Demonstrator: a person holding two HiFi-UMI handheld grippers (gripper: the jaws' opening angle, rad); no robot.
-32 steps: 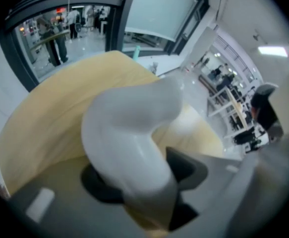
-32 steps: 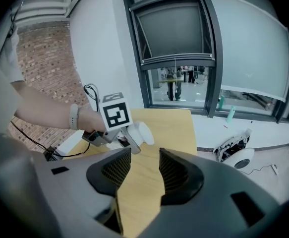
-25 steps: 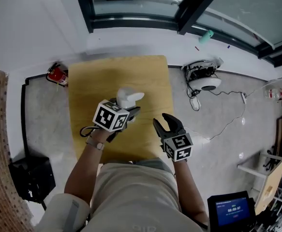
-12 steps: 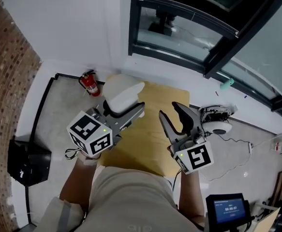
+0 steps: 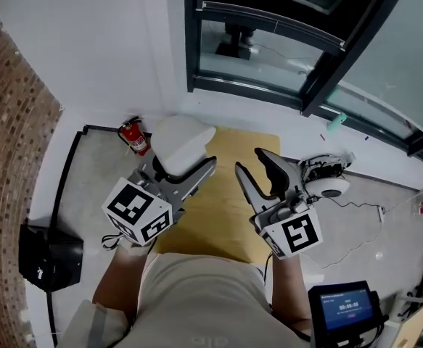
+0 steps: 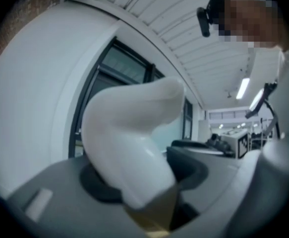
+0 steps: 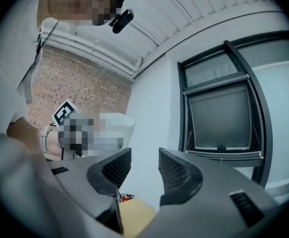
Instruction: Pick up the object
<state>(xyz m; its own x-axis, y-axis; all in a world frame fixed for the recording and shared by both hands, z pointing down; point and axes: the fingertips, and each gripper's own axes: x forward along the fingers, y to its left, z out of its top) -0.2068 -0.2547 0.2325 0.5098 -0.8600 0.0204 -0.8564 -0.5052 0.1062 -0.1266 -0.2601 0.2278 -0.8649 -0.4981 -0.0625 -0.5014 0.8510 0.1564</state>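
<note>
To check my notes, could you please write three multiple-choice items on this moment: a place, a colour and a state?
1. Where is the white elbow piece? A. between the left gripper's fingers B. between the right gripper's fingers C. nowhere in view
2. What colour is the fire extinguisher? A. blue B. red C. green
3. How do the right gripper's fingers stand? A. shut together B. shut on a cable C. apart, empty
1 A: the left gripper view shows it clamped. 2 B: its body is red. 3 C: the right gripper view shows an empty gap.
</note>
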